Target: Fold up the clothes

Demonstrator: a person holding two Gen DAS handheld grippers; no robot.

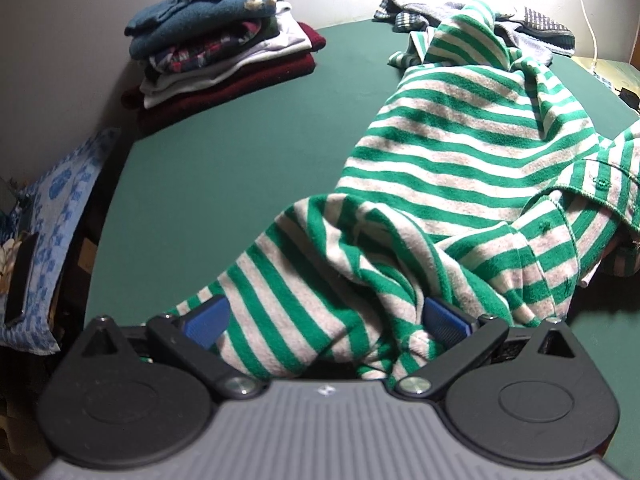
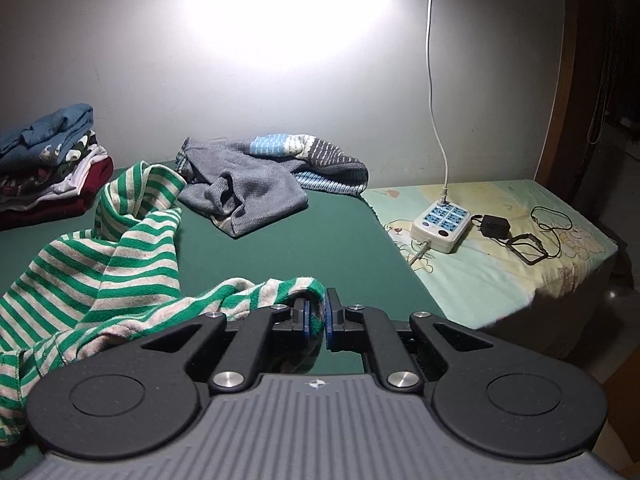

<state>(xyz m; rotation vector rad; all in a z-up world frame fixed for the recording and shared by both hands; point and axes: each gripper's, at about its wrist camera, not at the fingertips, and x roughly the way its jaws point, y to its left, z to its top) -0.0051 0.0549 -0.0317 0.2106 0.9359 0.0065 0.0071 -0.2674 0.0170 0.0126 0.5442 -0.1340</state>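
Note:
A green-and-grey striped shirt (image 1: 452, 152) lies crumpled across the green table (image 1: 224, 168). My left gripper (image 1: 326, 314) stands with its jaws wide apart, and a fold of the shirt lies loose between the blue pads (image 1: 206, 318) and over their tips. In the right wrist view the striped shirt (image 2: 116, 256) trails off to the left. My right gripper (image 2: 316, 314) is shut on a green edge of it, held a little above the table (image 2: 304, 240).
A stack of folded clothes (image 1: 224, 44) sits at the far left by the wall, also the stack (image 2: 52, 164). A loose grey knit garment (image 2: 256, 180) lies at the back. To the right, a power strip (image 2: 440, 224) with cables rests on a pale sheet (image 2: 500, 272).

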